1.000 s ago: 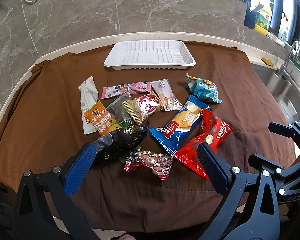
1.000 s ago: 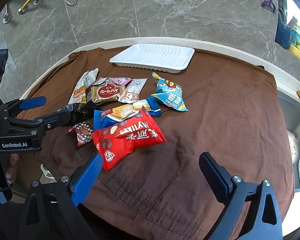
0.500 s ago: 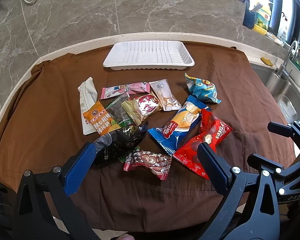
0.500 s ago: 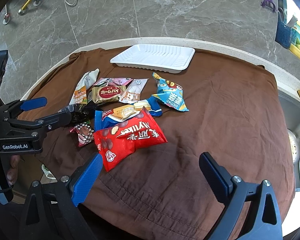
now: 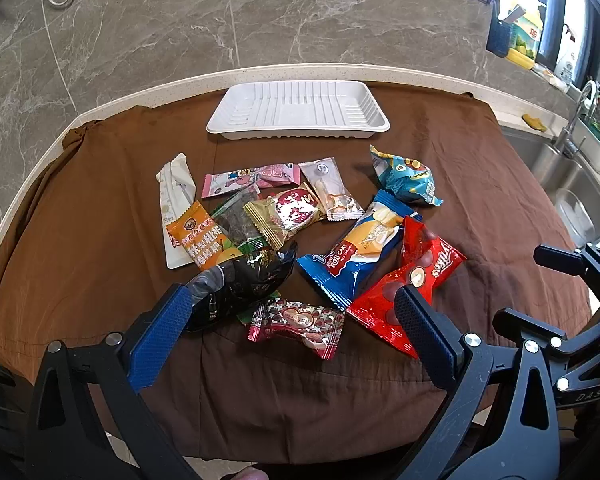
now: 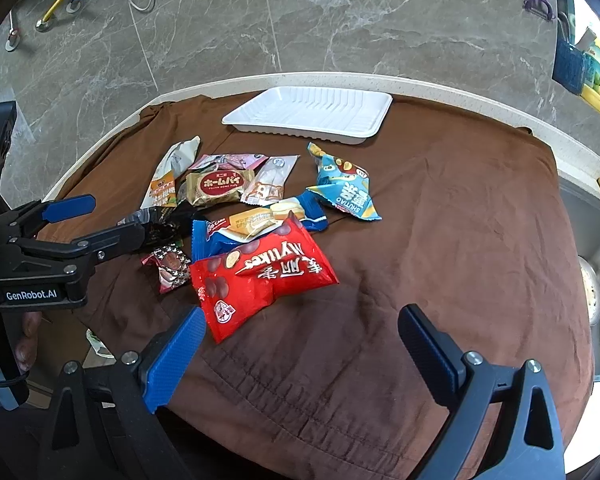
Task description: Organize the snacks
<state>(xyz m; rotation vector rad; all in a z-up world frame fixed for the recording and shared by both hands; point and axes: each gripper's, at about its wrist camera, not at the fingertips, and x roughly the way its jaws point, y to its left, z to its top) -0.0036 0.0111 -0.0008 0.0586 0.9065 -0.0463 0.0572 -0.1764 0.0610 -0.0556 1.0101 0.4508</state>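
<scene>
On the brown cloth (image 5: 460, 168), snack packets (image 5: 292, 240) lie beyond both spread-apart, empty tongs (image 5: 296, 336) (image 6: 300, 356).

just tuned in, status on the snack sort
Left gripper open, right gripper open, both empty. White tray empty, snack packets on brown cloth. Nothing blocking tray.

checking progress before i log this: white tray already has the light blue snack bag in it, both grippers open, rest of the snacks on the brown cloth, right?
Not quite. The white tray holds nothing; the light blue snack bag lies on the brown cloth in front of it, as the left wrist view shows. The rest stands.
</scene>
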